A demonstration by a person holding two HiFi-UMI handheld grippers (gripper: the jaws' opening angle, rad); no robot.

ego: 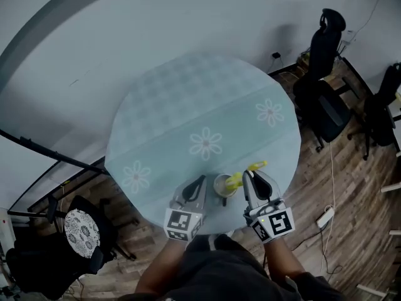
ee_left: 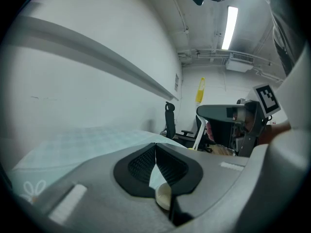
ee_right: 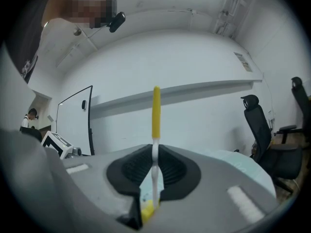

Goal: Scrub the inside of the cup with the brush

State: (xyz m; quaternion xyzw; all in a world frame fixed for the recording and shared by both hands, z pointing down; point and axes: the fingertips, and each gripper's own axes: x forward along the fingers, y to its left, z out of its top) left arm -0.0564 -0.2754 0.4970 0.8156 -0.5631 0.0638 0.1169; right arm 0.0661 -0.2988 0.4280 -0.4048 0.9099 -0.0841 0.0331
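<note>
A small cream cup (ego: 223,185) stands near the front edge of the round table (ego: 188,99). In the head view my left gripper (ego: 200,182) lies just left of it. In the left gripper view the jaws are closed together, with a cream piece of the cup (ee_left: 163,196) caught low between them. My right gripper (ego: 248,175) is shut on the brush (ego: 240,178), whose yellow head sits at the cup's mouth. The brush's white and yellow handle (ee_right: 156,111) rises from between the pads (ee_right: 170,168). How deep the head reaches into the cup is hidden.
The table wears a pale blue cloth with white flowers (ego: 206,143). Black office chairs (ego: 324,99) stand on the wooden floor at the right. A patterned stool (ego: 82,229) sits low left. A white wall lies beyond the table.
</note>
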